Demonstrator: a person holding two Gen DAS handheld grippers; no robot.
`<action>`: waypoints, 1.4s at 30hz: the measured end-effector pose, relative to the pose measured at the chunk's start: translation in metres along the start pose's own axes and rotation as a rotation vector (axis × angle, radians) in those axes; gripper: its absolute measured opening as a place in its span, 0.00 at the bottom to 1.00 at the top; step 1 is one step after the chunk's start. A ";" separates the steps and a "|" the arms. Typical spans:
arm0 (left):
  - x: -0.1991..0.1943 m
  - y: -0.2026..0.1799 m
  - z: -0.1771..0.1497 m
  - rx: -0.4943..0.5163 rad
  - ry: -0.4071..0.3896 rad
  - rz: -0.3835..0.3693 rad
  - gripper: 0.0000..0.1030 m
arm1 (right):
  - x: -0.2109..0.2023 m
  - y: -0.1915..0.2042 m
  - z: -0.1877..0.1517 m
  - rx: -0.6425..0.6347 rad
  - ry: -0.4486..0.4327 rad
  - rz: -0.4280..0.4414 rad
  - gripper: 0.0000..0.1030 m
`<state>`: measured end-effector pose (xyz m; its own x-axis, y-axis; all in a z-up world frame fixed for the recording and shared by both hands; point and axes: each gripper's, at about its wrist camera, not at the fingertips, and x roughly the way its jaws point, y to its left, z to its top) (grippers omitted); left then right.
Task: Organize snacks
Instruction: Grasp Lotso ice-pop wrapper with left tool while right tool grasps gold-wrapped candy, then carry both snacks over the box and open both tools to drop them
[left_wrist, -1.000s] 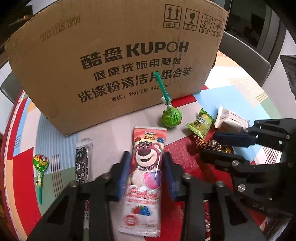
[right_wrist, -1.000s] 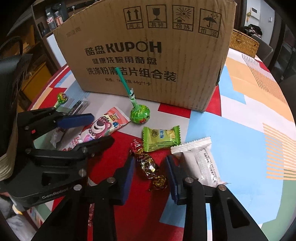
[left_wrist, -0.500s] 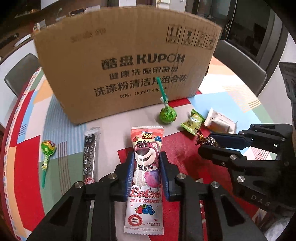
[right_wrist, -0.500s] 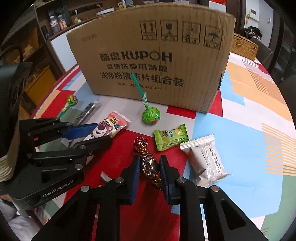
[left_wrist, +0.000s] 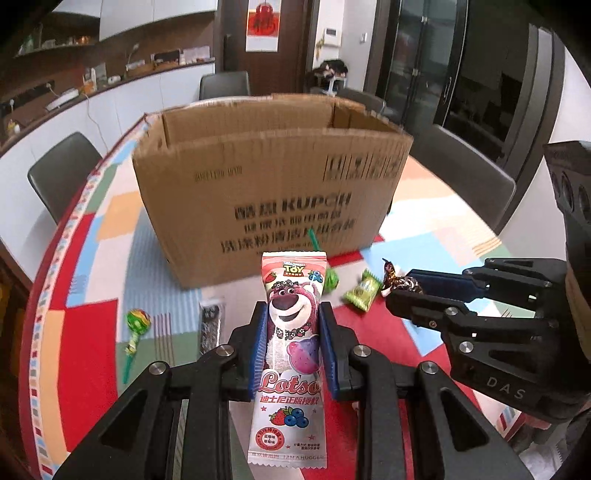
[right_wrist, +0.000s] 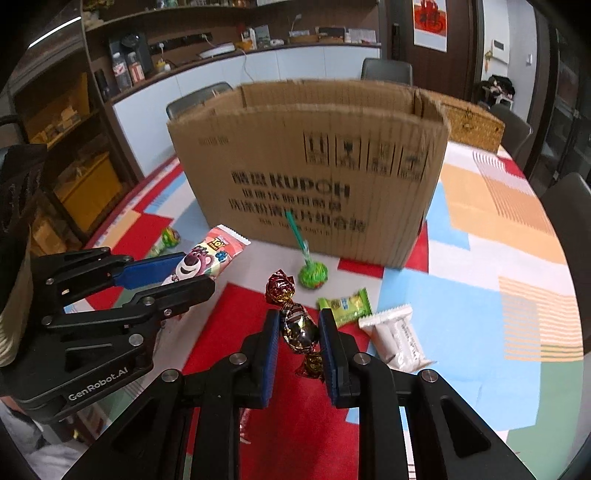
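Both grips loaded before the box (left_wrist: 273, 192).
Left hand-held gripper (left_wrist: 293, 347) clamps the Lotso pack (left_wrist: 291, 325); right hand-held gripper (right_wrist: 297, 347) clamps foil candies (right_wrist: 299, 328), above the tabletop (right_wrist: 480, 236).

The box (right_wrist: 310, 177) reads "KUPOH" over blurred Chinese lines. The pink wrapper (left_wrist: 291, 332) reads "TOY STORY", "Lotso" and "I AM A HUGGER". The left tongs (right_wrist: 173, 273) read "GenRobot.AI"; the right tongs (left_wrist: 402, 291) read "DAS".
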<state>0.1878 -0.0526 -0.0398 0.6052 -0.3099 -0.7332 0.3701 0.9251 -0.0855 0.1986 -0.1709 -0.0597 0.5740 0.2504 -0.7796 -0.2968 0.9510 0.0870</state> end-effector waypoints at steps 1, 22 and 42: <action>-0.005 0.000 0.003 0.002 -0.013 0.001 0.26 | -0.002 0.001 0.002 -0.003 -0.010 0.000 0.22; -0.055 0.006 0.075 0.054 -0.243 0.057 0.26 | -0.051 0.005 0.069 -0.026 -0.252 -0.018 0.22; -0.043 0.028 0.155 0.083 -0.309 0.090 0.26 | -0.047 -0.014 0.135 -0.015 -0.329 -0.050 0.22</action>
<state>0.2812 -0.0478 0.0934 0.8187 -0.2914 -0.4948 0.3538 0.9347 0.0350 0.2792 -0.1714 0.0593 0.8032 0.2509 -0.5403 -0.2720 0.9614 0.0423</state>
